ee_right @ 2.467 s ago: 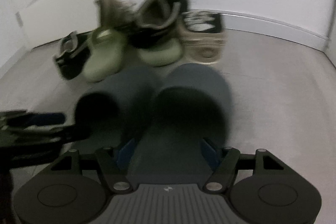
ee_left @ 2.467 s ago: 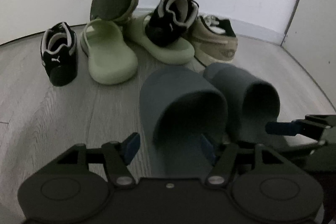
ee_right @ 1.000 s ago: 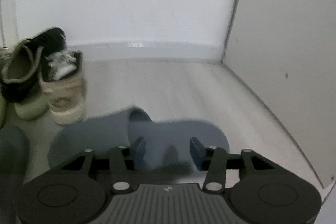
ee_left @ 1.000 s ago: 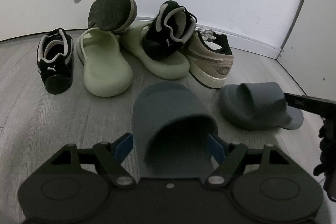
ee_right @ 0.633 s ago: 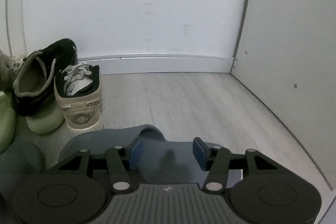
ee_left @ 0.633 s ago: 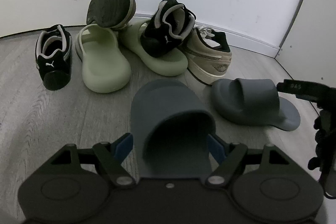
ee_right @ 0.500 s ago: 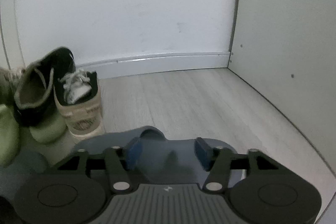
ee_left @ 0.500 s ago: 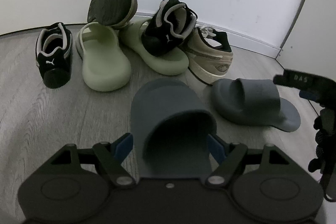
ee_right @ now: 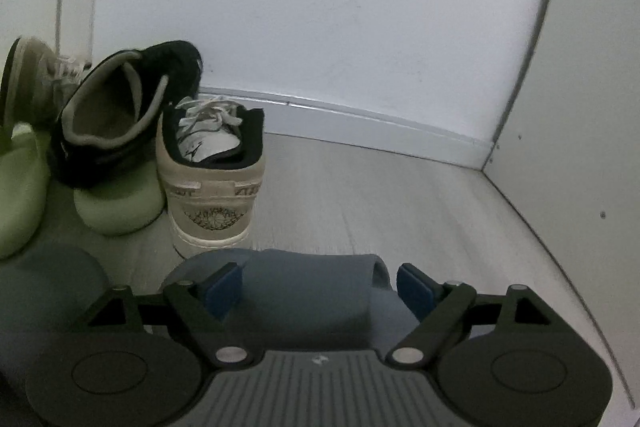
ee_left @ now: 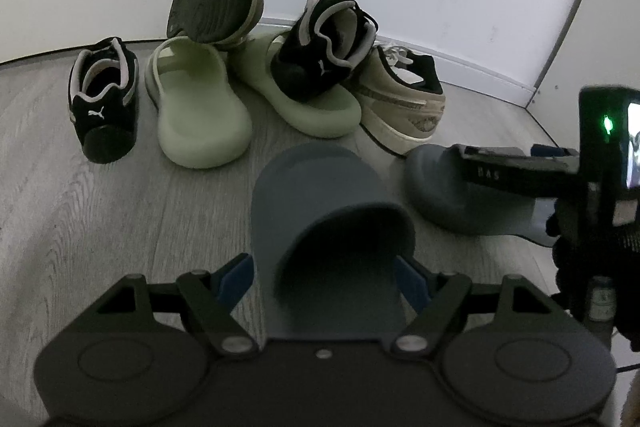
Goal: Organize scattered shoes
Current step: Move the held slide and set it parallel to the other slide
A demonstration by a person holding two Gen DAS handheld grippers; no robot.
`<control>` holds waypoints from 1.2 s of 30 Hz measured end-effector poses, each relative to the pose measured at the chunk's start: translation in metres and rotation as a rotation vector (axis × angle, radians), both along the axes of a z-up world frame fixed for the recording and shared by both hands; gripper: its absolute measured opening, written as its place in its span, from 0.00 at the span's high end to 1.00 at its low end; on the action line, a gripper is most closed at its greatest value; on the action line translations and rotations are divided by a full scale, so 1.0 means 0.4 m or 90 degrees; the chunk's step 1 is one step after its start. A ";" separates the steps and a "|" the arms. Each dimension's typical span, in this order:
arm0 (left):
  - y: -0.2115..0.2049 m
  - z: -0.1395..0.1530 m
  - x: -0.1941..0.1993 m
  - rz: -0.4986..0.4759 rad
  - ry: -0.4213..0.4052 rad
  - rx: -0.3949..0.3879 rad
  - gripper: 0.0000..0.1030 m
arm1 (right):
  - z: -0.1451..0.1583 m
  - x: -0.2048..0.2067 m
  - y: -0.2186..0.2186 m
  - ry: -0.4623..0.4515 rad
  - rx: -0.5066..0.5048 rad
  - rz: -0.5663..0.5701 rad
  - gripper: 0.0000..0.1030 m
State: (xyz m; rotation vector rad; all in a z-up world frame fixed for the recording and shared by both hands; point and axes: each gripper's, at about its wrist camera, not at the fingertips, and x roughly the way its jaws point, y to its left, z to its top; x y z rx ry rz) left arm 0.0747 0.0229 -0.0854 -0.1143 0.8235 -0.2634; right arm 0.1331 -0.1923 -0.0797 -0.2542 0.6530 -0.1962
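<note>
two matte slate-blue slides (ee_left: 320,195), rounded toes, wide straps

two grey slides (ee_left: 320,195), two green slides (ee_left: 200,115), four sneakers (ee_left: 104,107)

The grey wood floor (ee_left: 100,219) holds all the shoes. Two blue slides lie near the camera: one (ee_left: 320,195) in the middle, one (ee_left: 444,187) at three o'clock. At eleven o'clock sits a black sneaker (ee_left: 104,99). At twelve o'clock lie two green slides (ee_left: 200,107) (other shoes are piled on them). A tan sneaker (ee_left: 404,103) stands at one o'clock.
</note>
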 end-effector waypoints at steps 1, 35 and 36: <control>0.000 0.000 0.000 -0.001 0.000 -0.001 0.24 | -0.002 -0.004 0.002 -0.002 -0.013 0.015 0.23; 0.019 0.007 -0.010 -0.001 0.003 -0.006 0.24 | 0.027 -0.307 -0.113 0.141 0.058 0.332 0.21; 0.020 0.007 -0.009 -0.001 0.003 -0.006 0.24 | 0.036 -0.319 -0.129 0.143 0.080 0.315 0.22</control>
